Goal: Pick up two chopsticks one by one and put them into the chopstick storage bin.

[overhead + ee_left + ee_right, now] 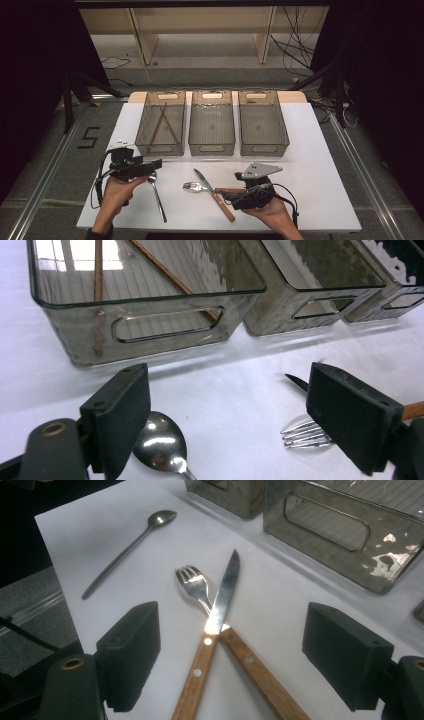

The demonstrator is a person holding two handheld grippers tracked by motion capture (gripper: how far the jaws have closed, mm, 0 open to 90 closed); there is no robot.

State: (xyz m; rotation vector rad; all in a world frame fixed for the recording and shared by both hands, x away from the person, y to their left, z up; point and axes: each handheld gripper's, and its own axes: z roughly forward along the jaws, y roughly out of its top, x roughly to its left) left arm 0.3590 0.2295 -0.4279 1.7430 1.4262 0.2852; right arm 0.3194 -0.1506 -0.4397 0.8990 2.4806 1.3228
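- Left tool (156, 164), jaws spread, hovers over the spoon (156, 192).
- Right tool (231, 192), jaws spread, hovers right of the spoon, over the crossed knife (214, 194) and fork (196, 187).

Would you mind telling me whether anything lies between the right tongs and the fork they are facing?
Yes. The knife lies crossed over the fork, its blade on the fork's neck. The right tongs stand open around the two wooden handles.
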